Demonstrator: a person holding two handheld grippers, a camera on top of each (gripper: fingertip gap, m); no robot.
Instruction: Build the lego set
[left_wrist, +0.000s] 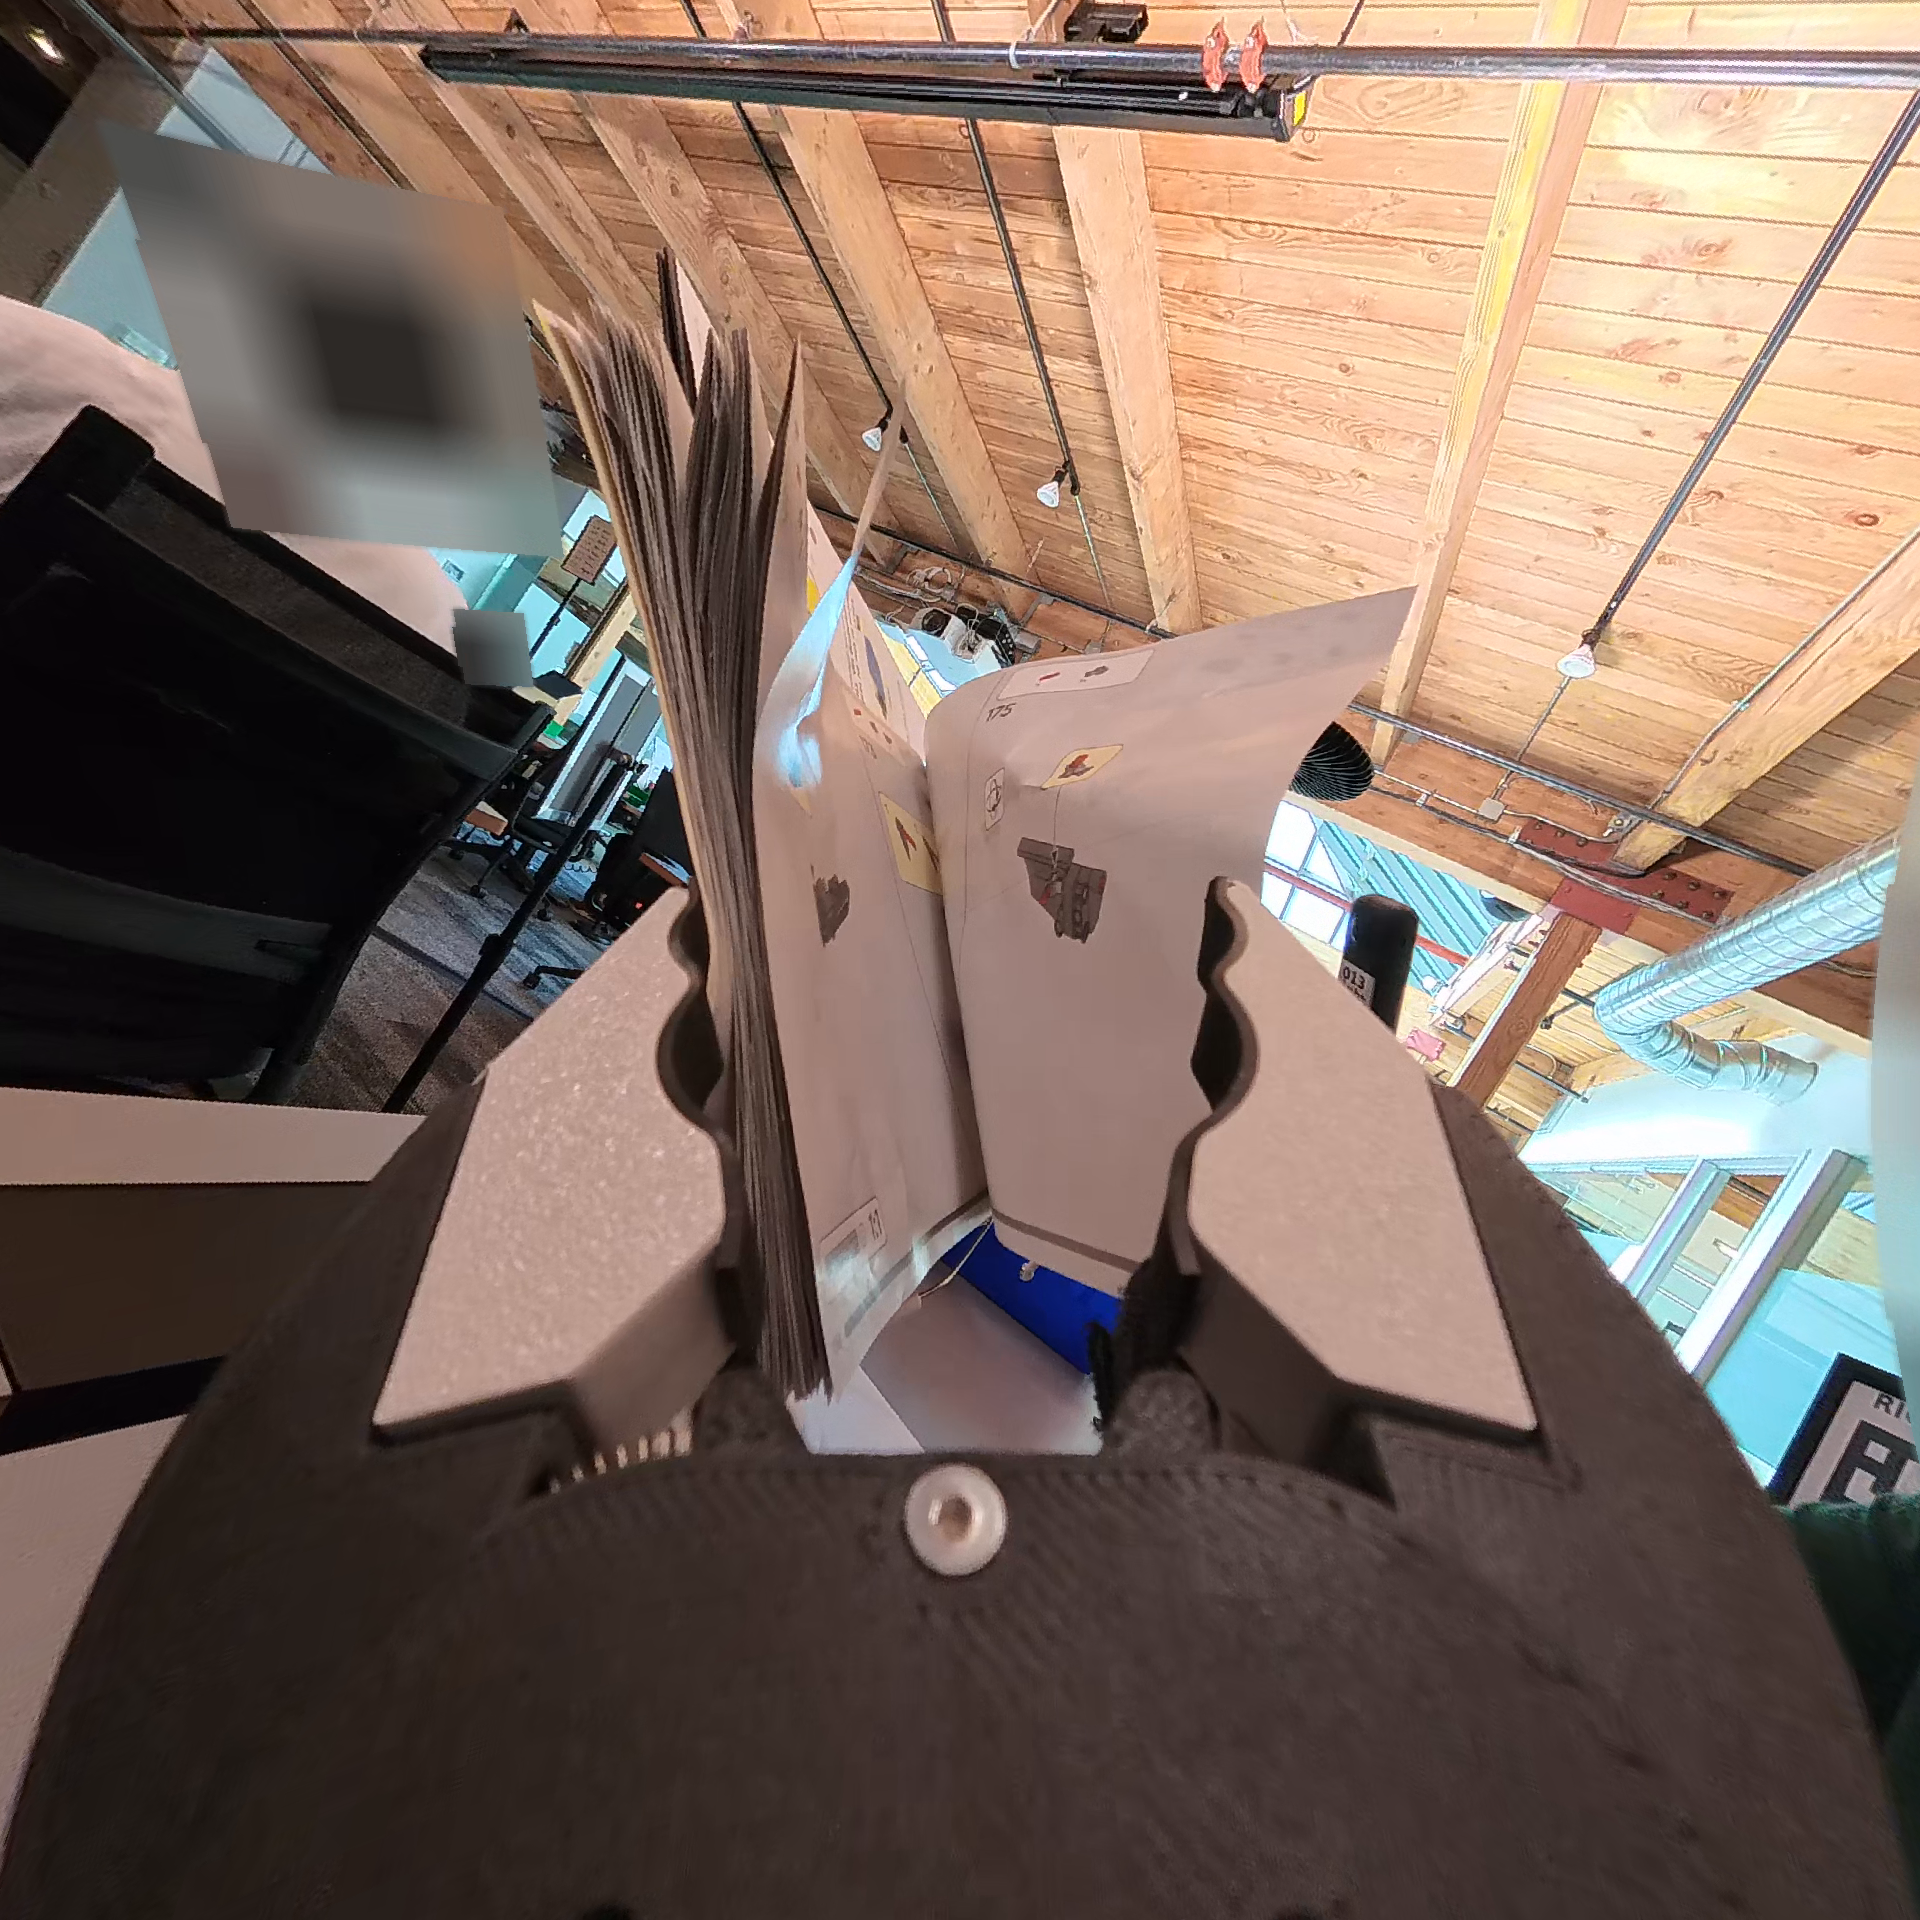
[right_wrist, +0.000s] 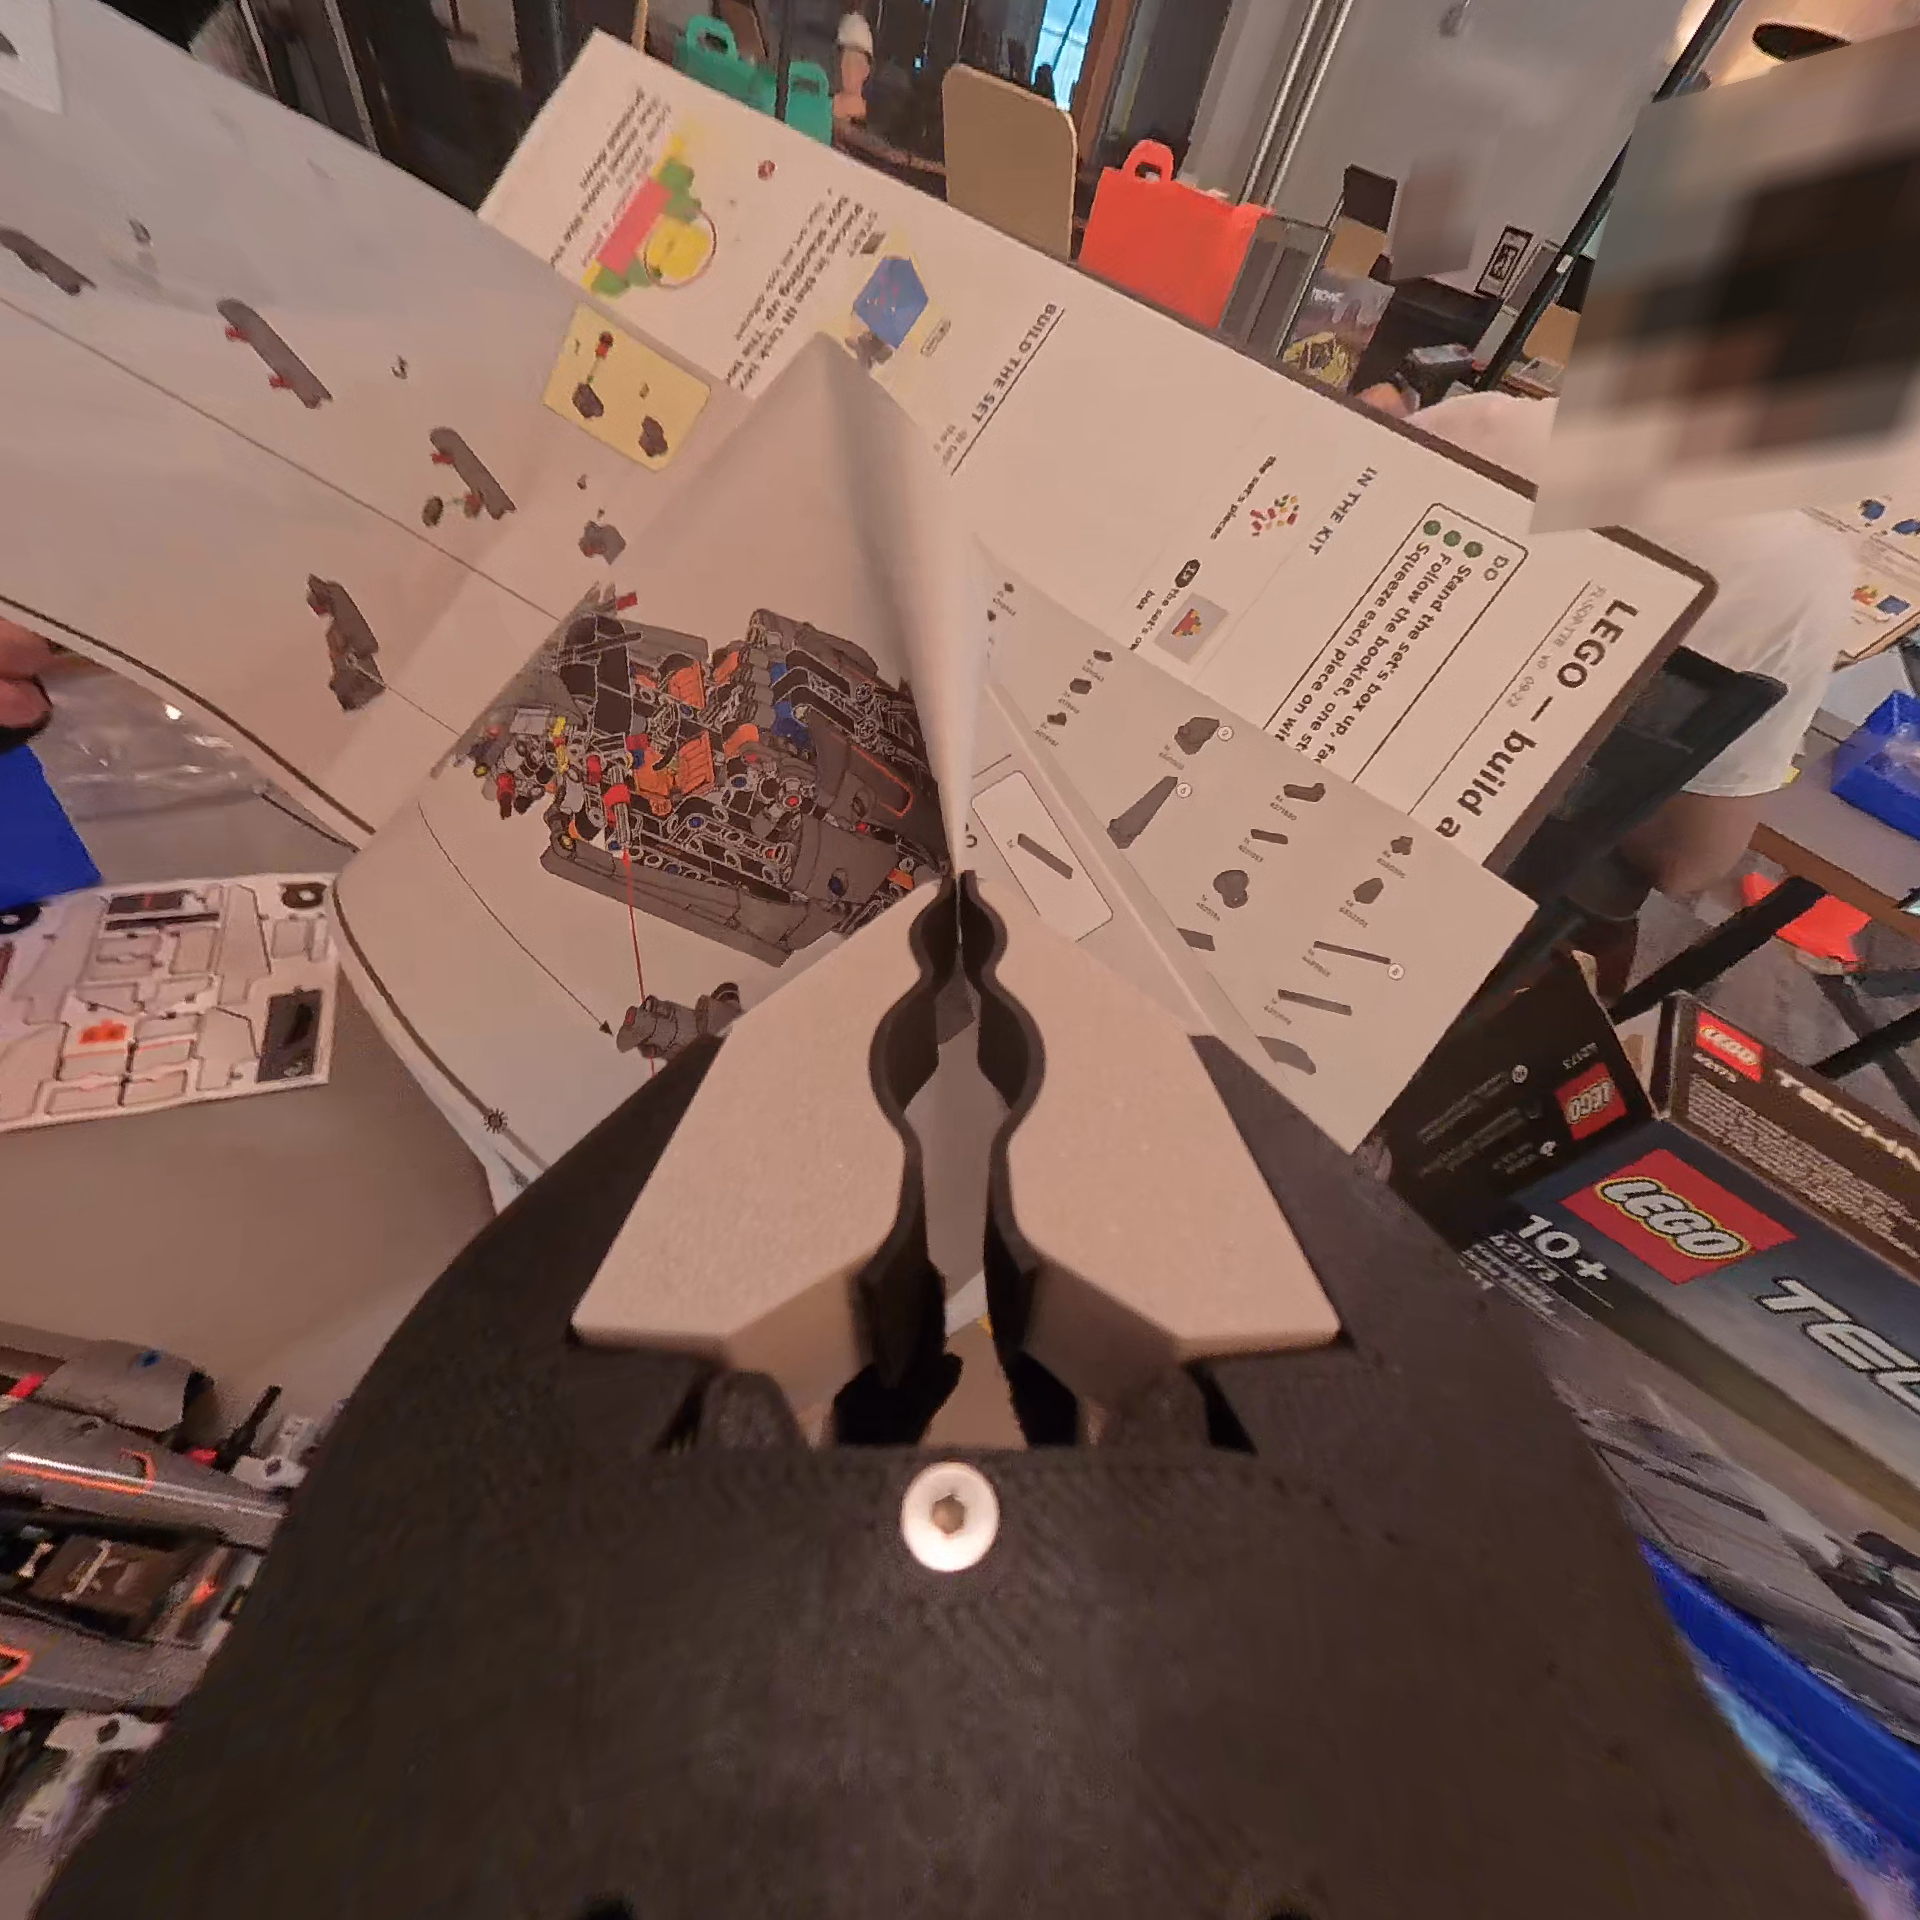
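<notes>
The instruction booklet (left_wrist: 862, 987) stands upright between the wide-apart fingers of my left gripper (left_wrist: 956, 904). Its thick stack of pages leans on the left finger (left_wrist: 582, 1143), and one loose page curves toward the right finger (left_wrist: 1340, 1143). This view points up at the ceiling. In the right wrist view the booklet (right_wrist: 707, 748) lies open at a drawing of a grey and orange model. My right gripper (right_wrist: 958, 894) is shut on one page (right_wrist: 873, 520), which rises in a peaked fold from the fingertips.
A white instruction board (right_wrist: 1143, 416) leans behind the booklet. Lego boxes (right_wrist: 1714, 1247) stand at the right. A sticker sheet (right_wrist: 156, 987) and a partly built dark model (right_wrist: 104, 1507) lie at the left. A person in white (right_wrist: 1766, 675) is at the far right. A black chair (left_wrist: 208, 779) shows at the left. Some 40 cm of space lies between my two pairs of fingers.
</notes>
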